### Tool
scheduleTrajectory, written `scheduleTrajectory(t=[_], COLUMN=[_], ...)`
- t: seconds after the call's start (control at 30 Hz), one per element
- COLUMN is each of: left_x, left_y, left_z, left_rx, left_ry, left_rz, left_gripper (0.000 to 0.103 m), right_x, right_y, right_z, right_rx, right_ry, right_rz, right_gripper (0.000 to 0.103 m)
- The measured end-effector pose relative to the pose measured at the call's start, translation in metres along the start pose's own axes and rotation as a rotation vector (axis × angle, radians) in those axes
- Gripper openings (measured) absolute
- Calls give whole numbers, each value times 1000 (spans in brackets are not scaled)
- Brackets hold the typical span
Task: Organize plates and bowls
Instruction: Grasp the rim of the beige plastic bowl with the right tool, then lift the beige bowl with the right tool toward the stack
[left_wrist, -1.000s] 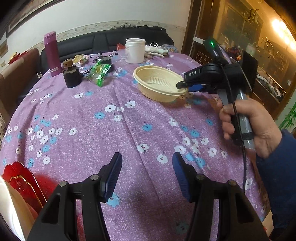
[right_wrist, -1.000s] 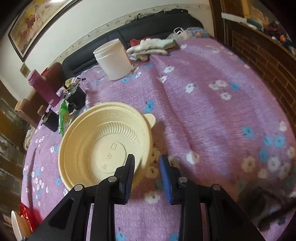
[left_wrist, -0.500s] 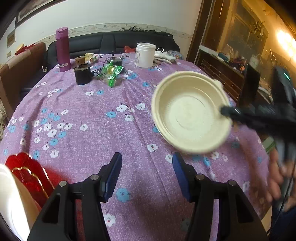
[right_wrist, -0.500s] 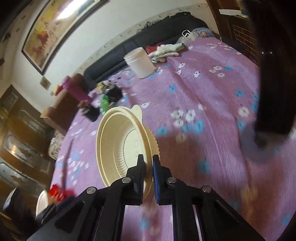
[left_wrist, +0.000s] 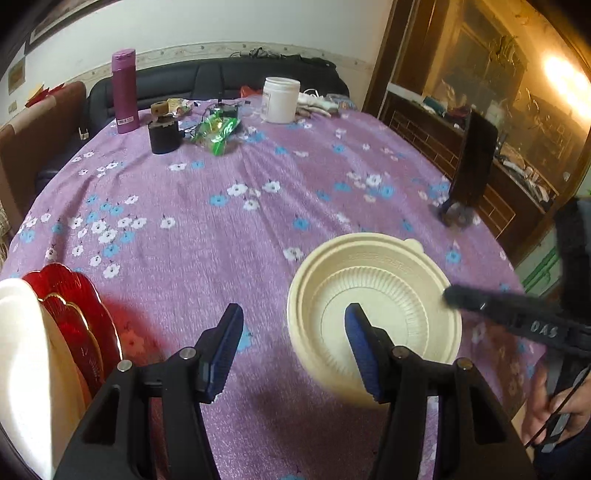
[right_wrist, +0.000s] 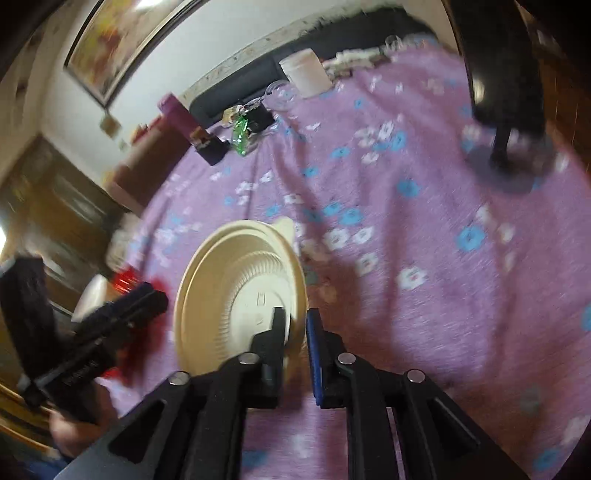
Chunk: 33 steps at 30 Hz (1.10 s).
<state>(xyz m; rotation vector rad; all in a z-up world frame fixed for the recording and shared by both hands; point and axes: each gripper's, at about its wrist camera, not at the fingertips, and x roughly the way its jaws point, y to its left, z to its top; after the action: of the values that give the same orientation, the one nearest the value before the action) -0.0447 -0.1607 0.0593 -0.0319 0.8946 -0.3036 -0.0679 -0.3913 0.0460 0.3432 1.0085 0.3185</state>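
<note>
The right gripper (right_wrist: 295, 325) is clamped on the near rim of the shallow cream plastic bowl with a ribbed wall and a small tab handle (right_wrist: 240, 291), one finger inside the wall and the other outside. An edge pinch is the only hold such a wide, thin bowl offers, and it lets the bowl hang tilted clear of the desk. Its jaws have just been closing, with the rim between them. The picture from this wrist is streaked with blur, so the exact seat of the pads is hard to tell.

The left gripper (left_wrist: 291, 343) hovers partly open and empty over the desk, nothing between its blue pads (left_wrist: 225, 343). It seems kept clear and ready rather than engaged.

In the left wrist view the bowl sits low and right, just beyond the left gripper's right finger, carried above the purple flowered tablecloth (left_wrist: 221, 229). At the left edge a red scalloped glass plate with a gold rim (left_wrist: 77, 321) lies beside a white plate (left_wrist: 26, 362), which looks like the gathering spot the bowl is headed towards.

Further off stand a white jar (left_wrist: 280, 99) and a magenta flask (left_wrist: 125, 90), well apart.
</note>
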Motion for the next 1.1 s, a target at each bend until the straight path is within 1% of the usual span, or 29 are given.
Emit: scheduleTrajectory(t=[0.07, 0.13, 0.27, 0.33, 0.4, 0.47, 0.5, 0.57, 0.83, 0.9, 1.03, 1.07, 1.1], left_x=[2, 3, 0, 2, 8, 14, 16, 16, 10, 10, 13, 14, 15], left_y=[-2, -6, -15, -20, -22, -23, -25, -29, -42, -42, -35, -34, -33], left_z=[-4, -7, -17, -26, -30, -32, -31, -27, -17, -16, -16, -16, -16], left_rx=[6, 6, 19, 38, 32, 29, 34, 47, 112, 113, 98, 96, 95], left_ry=[7, 13, 23, 32, 57, 67, 66, 48, -13, -15, -2, 1, 4], left_rz=[0, -7, -24, -14, -30, -38, -39, -13, 38, 42, 44, 46, 48], left_gripper=[56, 56, 56, 56, 56, 46, 39, 38, 37, 37, 37, 37, 37], right_x=[-8, -16, -13, -9, -4, 3, 7, 14, 1, -4, -11, -11, -8], right_y=[7, 8, 4, 0, -2, -6, -7, -11, -21, -19, -10, -6, -3], right_z=[0, -1, 6, 9, 11, 14, 14, 14, -3, -7, -9, -9, -9], right_rx=[-65, -118, -144, -144, -136, -116, -106, -83, 1, 9, -24, -39, -55], right_ry=[-42, -73, -75, -61, -48, -30, -21, -5, -39, -53, -78, -82, -76], right_rz=[-70, -105, -92, -64, -33, -14, -4, 7, 3, 5, -13, -18, -29], right_gripper=[17, 17, 18, 18, 18, 17, 18, 18, 17, 17, 17, 19, 19])
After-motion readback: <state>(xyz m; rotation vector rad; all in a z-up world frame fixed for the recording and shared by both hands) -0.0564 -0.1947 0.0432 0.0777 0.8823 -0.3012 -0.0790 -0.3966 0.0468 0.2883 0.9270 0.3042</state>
